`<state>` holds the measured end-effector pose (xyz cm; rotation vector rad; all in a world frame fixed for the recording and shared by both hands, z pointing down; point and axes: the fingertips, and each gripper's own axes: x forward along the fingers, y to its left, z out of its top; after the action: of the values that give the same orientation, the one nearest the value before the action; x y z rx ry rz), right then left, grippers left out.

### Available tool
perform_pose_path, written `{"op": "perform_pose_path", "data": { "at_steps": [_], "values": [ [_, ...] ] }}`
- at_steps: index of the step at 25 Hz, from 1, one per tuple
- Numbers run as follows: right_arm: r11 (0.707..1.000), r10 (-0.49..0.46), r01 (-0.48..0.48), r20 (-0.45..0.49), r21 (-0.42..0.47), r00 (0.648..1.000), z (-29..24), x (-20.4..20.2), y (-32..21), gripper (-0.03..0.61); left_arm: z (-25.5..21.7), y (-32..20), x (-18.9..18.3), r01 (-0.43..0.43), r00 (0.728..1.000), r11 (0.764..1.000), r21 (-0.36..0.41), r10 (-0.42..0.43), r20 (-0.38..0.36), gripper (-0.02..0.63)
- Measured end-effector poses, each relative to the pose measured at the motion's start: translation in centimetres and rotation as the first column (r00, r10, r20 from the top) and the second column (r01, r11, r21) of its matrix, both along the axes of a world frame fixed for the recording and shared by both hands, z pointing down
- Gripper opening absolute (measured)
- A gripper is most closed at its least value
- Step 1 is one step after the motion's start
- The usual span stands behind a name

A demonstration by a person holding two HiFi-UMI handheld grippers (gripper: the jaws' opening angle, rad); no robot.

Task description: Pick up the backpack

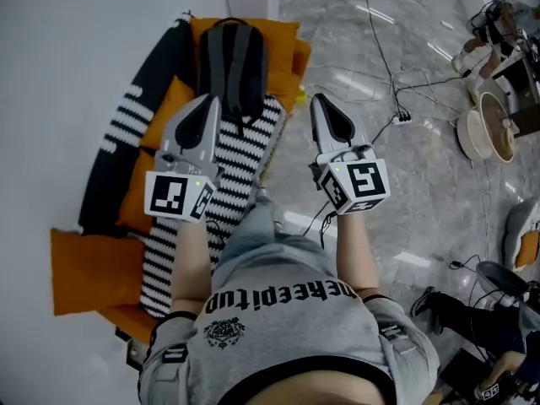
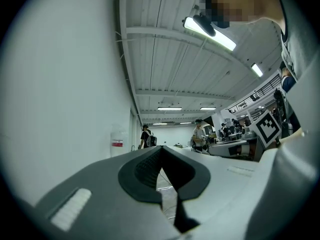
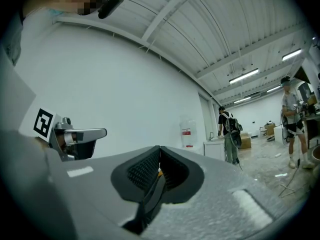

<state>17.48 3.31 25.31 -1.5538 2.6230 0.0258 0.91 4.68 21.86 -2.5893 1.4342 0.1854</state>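
A dark grey backpack (image 1: 231,64) lies straps-up at the far end of a low couch (image 1: 84,281) with orange cushions and a black-and-white striped blanket (image 1: 245,159). My left gripper (image 1: 208,100) is held out over the blanket, its tip just short of the backpack's lower edge, jaws shut on nothing. My right gripper (image 1: 318,99) hovers to the right of the couch, above the floor, also shut and empty. In the left gripper view the left gripper (image 2: 161,149) points level down the hall. The right gripper (image 3: 159,148) does the same in its own view. Neither gripper view shows the backpack.
A white wall (image 1: 59,49) runs along the couch's left. Black cables (image 1: 396,83) trail over the marble floor, with round basins (image 1: 485,129) and gear at the right. Someone's dark shoe (image 1: 439,306) is at lower right. People (image 3: 229,131) stand far down the hall.
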Motion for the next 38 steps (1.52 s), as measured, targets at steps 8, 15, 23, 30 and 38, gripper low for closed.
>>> {"op": "perform_pose_path", "data": {
  "at_steps": [8,15,23,30,38],
  "values": [
    [0.999,0.047,-0.047,-0.016,-0.01,0.999,0.5,1.9,-3.5,0.006,0.4,-4.9,2.0,-0.044,0.999,0.999,0.001,0.044,-0.004,0.015],
    [0.999,0.031,-0.032,-0.029,-0.014,0.999,0.4,0.7,-10.0,0.005,0.5,-11.0,1.4,-0.046,0.999,0.999,-0.008,0.046,0.002,0.015],
    [0.998,-0.018,0.015,-0.049,-0.068,0.999,2.1,-3.0,-17.1,0.005,2.3,-17.8,-2.1,-0.015,1.0,0.999,-0.05,0.014,-0.017,0.015],
    [0.99,-0.039,0.032,-0.049,-0.139,0.998,4.1,-5.3,-22.1,0.005,4.5,-22.8,-4.4,-0.008,1.0,0.994,-0.113,0.006,-0.02,0.02],
    [0.975,-0.047,0.031,-0.068,-0.218,0.997,8.0,-8.6,-27.3,0.005,9.7,-28.1,-6.9,-0.025,1.0,0.977,-0.211,0.022,-0.018,0.021]
  ]
}}
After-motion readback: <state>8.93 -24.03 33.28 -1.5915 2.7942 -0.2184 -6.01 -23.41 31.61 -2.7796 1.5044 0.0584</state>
